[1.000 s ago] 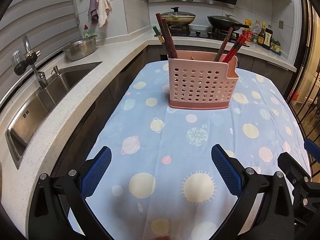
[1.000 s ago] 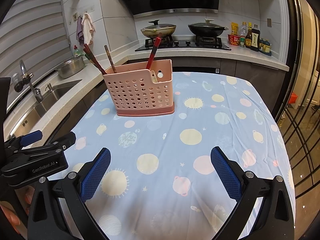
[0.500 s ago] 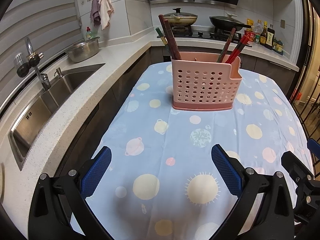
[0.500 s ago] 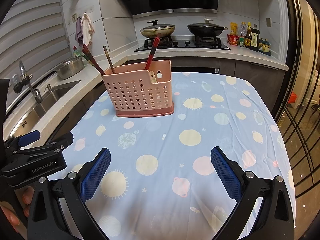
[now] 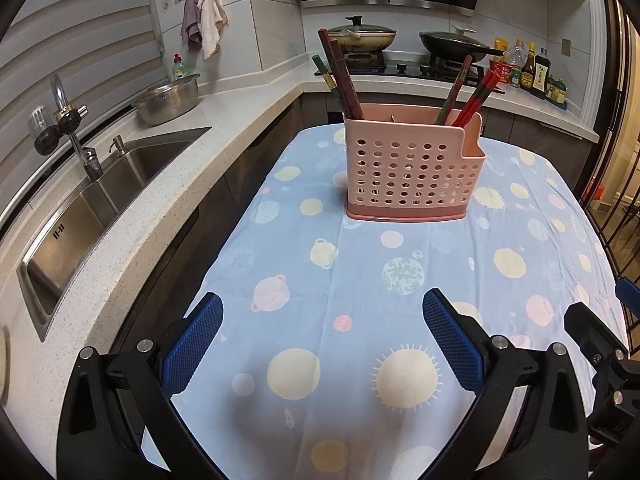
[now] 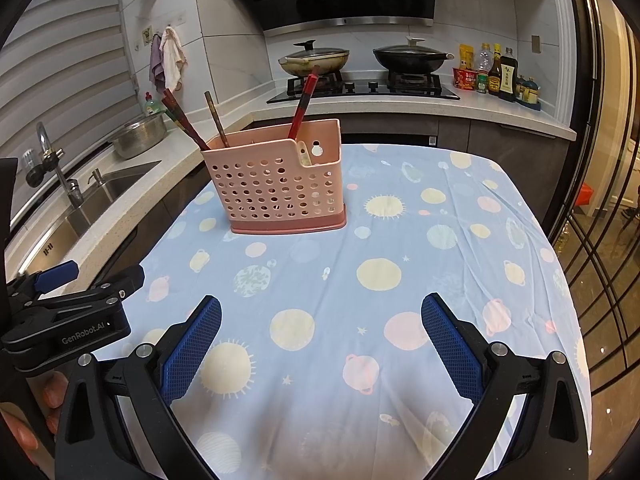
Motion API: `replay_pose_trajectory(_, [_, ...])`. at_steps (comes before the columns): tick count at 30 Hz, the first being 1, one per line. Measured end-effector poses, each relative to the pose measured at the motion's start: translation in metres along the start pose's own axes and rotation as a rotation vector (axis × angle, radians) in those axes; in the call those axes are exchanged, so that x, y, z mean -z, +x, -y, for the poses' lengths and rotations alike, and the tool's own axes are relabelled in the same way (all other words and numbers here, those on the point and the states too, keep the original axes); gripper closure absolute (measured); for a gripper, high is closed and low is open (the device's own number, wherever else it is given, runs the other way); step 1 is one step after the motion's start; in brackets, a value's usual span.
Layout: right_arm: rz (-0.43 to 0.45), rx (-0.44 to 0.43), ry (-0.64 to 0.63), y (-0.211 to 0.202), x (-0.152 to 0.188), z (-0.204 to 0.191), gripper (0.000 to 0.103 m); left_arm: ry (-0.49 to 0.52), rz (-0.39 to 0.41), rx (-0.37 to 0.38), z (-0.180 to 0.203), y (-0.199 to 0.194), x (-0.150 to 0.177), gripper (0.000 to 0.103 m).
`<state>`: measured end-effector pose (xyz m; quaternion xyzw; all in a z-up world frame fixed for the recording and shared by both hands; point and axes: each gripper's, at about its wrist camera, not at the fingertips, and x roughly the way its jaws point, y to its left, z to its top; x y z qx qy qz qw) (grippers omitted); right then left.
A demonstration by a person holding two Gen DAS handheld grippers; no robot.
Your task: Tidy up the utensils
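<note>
i have both grippers hanging low over the near end of the table, each with nothing between its blue pads. my left gripper has its fingers spread wide, and so does my right gripper; in the right wrist view i can see the left gripper's black body at the lower left edge, with a hand partly visible under it.

the pink utensil holder stands upright on the blue tablecloth, toward the far end of the table and well apart from both grippers. it is a perforated plastic caddy with a darker pink base and a lower, notched compartment at its right end. a bunch of dark chopsticks leans out of its left side, and red chopsticks lean out on the right, with one brown stick just beside them. i cannot tell exactly which inner compartment each bunch sits in.

the cloth is printed with suns and planets and has nothing else lying on it. to the left runs a speckled counter with a steel sink and a metal bowl; behind the holder a stove carries two lidded pans.
</note>
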<state>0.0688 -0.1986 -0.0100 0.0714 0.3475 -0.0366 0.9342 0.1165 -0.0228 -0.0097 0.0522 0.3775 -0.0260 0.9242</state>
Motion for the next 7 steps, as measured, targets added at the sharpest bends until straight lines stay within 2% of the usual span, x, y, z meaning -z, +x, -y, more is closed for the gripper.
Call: replay_pose_trajectory(7, [0.007,0.008,0.008,0.0,-0.0002,0.0007,0.006,-0.01,0.0,0.0,-0.0024,0.0009,-0.0015,0.007])
